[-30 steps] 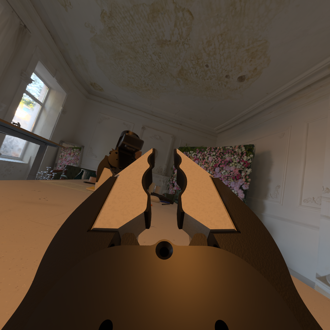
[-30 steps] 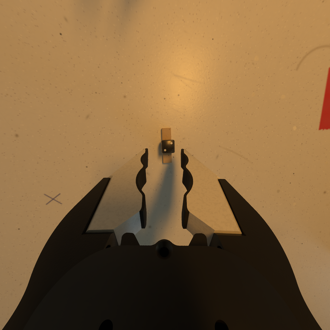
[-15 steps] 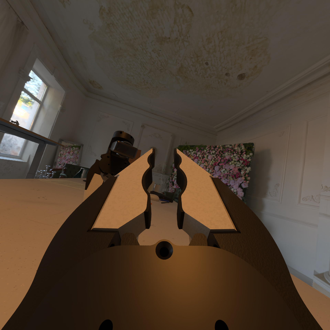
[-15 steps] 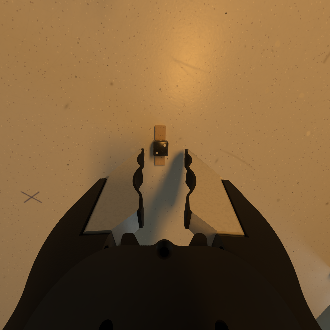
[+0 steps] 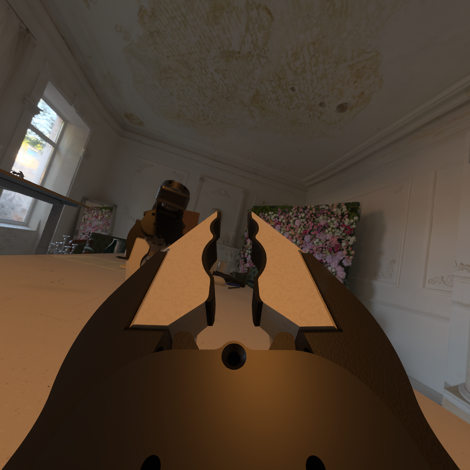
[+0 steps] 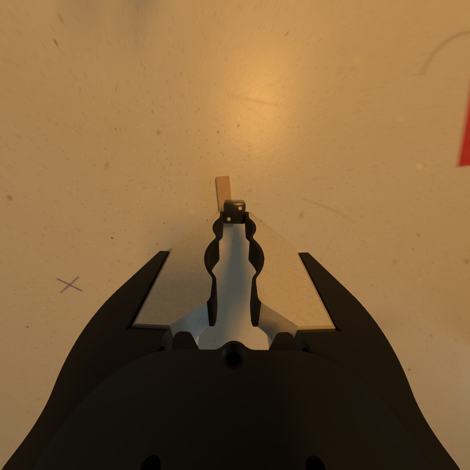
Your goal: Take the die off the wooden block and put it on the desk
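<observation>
Fingertips of the right gripper (image 6: 234, 216) pinch the black die (image 6: 234, 211) above the near end of the wooden block (image 6: 223, 189), over the speckled desk (image 6: 127, 127). Red patch (image 6: 465, 132) lies far right, pencilled cross (image 6: 69, 284) left. Left gripper (image 5: 233, 218) hovers parted, holding nothing.

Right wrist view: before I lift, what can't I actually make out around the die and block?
- Wooden block: its near end is hidden behind the die and the right gripper.
- Die: only the two-pip top face shows; whether the underside touches the block can't be told.
- Red patch: cut off by the right edge.
- Left wrist view: die and block hidden behind the left gripper.
</observation>
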`<control>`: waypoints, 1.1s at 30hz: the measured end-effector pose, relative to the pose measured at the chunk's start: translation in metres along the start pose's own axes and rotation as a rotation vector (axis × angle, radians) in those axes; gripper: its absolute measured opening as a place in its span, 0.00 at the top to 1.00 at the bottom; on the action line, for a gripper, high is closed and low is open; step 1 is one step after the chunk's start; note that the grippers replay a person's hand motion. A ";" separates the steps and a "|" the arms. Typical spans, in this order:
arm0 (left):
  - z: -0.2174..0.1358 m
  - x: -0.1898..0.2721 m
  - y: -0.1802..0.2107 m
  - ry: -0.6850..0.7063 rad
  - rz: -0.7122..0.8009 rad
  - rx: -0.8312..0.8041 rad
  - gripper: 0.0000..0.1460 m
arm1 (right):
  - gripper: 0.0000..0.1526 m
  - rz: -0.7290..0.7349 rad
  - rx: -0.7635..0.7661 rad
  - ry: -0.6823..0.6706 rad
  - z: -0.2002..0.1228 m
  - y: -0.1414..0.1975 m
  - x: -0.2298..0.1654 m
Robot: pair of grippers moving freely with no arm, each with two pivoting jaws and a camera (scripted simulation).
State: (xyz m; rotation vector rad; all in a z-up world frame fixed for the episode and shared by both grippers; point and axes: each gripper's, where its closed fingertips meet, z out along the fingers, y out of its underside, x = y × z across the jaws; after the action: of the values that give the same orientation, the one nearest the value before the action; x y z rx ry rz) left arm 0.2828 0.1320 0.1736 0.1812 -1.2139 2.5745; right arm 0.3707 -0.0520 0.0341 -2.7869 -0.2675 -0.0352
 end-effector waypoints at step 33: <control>0.003 0.002 0.006 0.004 0.002 -0.019 0.86 | 0.73 0.145 0.232 0.010 0.034 -0.059 -0.126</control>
State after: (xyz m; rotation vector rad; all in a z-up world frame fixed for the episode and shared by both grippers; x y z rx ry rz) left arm 0.2789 0.1268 0.1720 0.1707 -1.2374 2.5624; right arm 0.2355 -0.0086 0.0142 -2.5665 -0.0608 0.0162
